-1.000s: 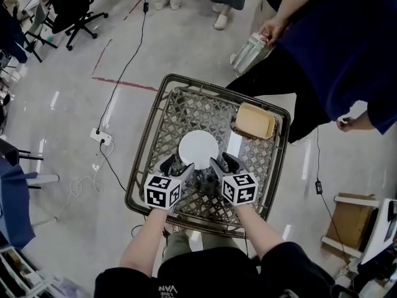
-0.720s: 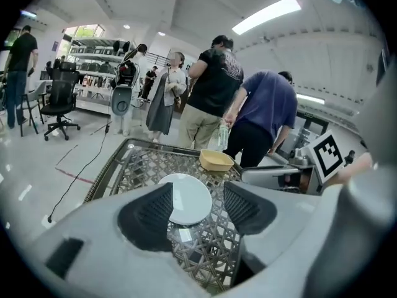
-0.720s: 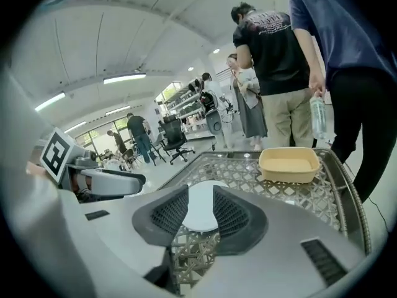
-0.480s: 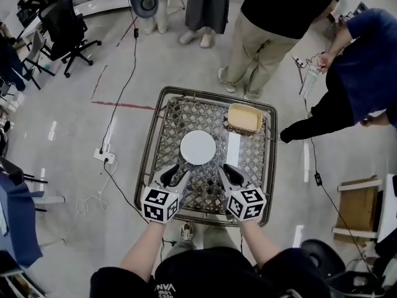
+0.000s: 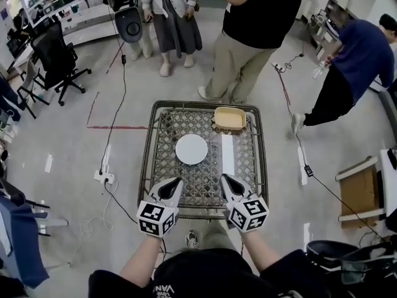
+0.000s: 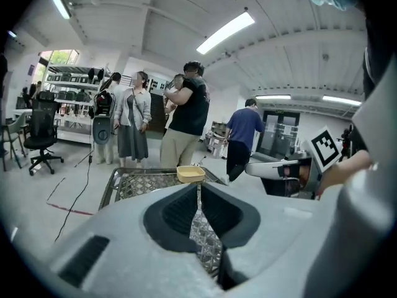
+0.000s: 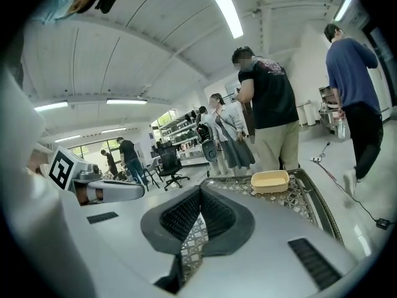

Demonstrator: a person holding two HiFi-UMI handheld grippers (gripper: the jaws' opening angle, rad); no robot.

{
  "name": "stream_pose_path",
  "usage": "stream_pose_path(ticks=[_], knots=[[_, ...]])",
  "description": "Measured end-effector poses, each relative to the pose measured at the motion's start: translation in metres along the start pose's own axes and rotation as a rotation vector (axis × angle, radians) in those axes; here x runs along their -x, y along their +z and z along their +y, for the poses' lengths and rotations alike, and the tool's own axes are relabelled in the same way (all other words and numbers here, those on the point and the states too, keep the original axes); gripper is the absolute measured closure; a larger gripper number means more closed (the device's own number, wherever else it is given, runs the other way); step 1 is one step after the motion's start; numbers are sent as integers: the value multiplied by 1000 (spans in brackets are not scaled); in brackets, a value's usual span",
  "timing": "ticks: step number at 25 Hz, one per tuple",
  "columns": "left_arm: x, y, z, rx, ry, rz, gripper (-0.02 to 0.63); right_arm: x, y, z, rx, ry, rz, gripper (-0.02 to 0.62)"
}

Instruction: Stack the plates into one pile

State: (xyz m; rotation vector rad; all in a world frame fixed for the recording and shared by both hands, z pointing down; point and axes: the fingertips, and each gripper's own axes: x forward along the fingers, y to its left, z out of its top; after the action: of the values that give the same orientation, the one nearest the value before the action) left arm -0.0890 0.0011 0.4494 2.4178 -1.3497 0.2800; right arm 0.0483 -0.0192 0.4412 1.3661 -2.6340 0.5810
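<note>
A white plate lies alone in the middle of the lattice-topped table; whether it is one plate or a pile I cannot tell. Both grippers hover over the table's near edge, well short of the plate. The jaws of my left gripper are closing, tips together, nothing between them. My right gripper is the same, its jaws closing on nothing. In the left gripper view the left gripper hides the plate behind its dark pads; the right gripper hides it in the right gripper view.
A shallow yellow tub sits at the table's far right corner, also in both gripper views. A white strip lies right of the plate. Several people stand beyond the far edge. An office chair and floor cables lie to the left.
Both grippers drew back from beside the plate to the near edge, rose, and went from open to shut. The person at the right moved away from the table.
</note>
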Motion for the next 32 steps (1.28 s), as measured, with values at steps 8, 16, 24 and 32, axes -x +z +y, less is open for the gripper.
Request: stream_pose_path(ticks=[8,16,24,32], knots=[[48,6,-27,-40,-35,-54,581,43,7,37,28,-1,-38,594],[83,14,-39,-83,-45,-100,584,63,10,72,82,39,-58,594],[106,9,-42,-105,-56,-95,586,73,12,93,126,33,-61,594],[107,15,-49,-113,-71,-104,586,84,16,89,157,0,-61,594]])
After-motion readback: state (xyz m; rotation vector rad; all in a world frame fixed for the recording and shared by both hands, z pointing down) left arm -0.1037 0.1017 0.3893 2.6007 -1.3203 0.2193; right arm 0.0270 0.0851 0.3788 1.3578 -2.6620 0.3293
